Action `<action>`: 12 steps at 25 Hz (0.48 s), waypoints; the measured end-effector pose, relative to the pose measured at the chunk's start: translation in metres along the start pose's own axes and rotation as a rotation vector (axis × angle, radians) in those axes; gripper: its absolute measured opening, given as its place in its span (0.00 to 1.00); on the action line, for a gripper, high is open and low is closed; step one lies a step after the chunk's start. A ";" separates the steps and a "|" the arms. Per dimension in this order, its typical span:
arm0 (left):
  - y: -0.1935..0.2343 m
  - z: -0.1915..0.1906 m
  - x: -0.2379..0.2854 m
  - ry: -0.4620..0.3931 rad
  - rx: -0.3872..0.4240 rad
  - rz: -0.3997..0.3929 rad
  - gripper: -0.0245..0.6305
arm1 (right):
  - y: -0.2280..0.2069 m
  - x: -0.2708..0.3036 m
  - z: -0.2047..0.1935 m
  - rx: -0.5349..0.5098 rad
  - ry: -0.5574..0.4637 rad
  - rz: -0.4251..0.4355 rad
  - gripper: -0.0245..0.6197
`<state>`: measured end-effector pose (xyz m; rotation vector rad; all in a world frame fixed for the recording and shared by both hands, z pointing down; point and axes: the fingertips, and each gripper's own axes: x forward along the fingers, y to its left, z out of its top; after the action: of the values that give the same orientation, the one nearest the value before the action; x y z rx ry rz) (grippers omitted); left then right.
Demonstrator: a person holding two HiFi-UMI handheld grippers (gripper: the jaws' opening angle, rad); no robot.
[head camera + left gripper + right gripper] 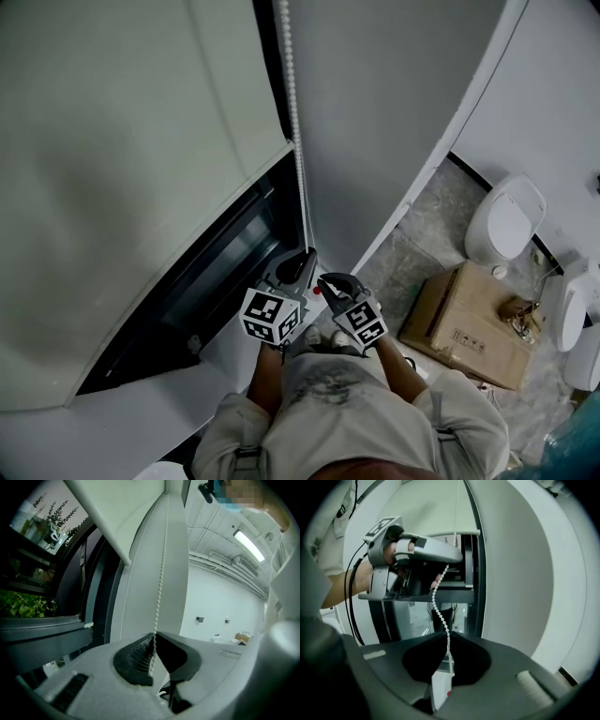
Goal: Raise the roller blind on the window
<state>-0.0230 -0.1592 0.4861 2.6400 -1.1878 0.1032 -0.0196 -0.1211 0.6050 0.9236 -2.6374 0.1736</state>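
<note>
The left gripper (154, 637) and right gripper (446, 637) are each pinched shut on the bead chain (298, 159), which hangs beside the partly lowered roller blind (122, 187) (its hem crosses the window (225, 253)). The chain looks slack between them, so beads may slip, and a skewed pull could jam it.

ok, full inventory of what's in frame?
roller blind: one, off-white, partly down over the window, left
bead chain: one, white, hanging by the blind's right edge
window frame: one, dark, below the blind
cardboard box: one, brown, on the floor, right
toilet: one, white, beyond the box
shirt: one, pale, bottom centre
left gripper: one, grey, shut on the bead chain
right gripper: one, grey, shut on the bead chain below the left
</note>
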 end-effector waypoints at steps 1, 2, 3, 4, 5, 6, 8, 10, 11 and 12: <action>0.001 0.000 0.000 -0.001 0.001 0.004 0.07 | -0.001 -0.003 0.007 0.002 -0.021 0.001 0.09; 0.003 0.000 0.000 -0.001 0.002 0.007 0.07 | -0.001 -0.007 0.015 0.005 -0.043 0.003 0.10; 0.004 0.000 0.000 -0.001 0.002 0.010 0.07 | -0.002 -0.010 0.023 0.007 -0.065 0.003 0.11; 0.005 0.000 0.000 -0.001 0.002 0.013 0.07 | -0.004 -0.015 0.032 0.009 -0.089 0.004 0.12; 0.006 0.001 0.000 -0.002 0.001 0.016 0.07 | -0.005 -0.019 0.041 0.010 -0.111 0.004 0.13; 0.007 0.001 0.000 -0.003 0.001 0.018 0.07 | -0.006 -0.024 0.050 0.009 -0.134 0.004 0.13; 0.009 0.002 0.000 -0.005 0.000 0.022 0.07 | -0.007 -0.034 0.070 0.004 -0.181 0.006 0.14; 0.010 0.002 0.000 -0.006 0.000 0.023 0.07 | -0.006 -0.045 0.094 -0.004 -0.245 0.011 0.14; 0.009 0.002 0.000 -0.006 0.000 0.022 0.07 | -0.006 -0.051 0.109 -0.011 -0.290 0.015 0.14; 0.009 0.002 0.000 -0.006 0.001 0.021 0.07 | -0.005 -0.058 0.125 -0.018 -0.340 0.018 0.14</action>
<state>-0.0294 -0.1652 0.4858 2.6308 -1.2178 0.1003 -0.0083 -0.1195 0.4681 0.9995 -2.9505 -0.0054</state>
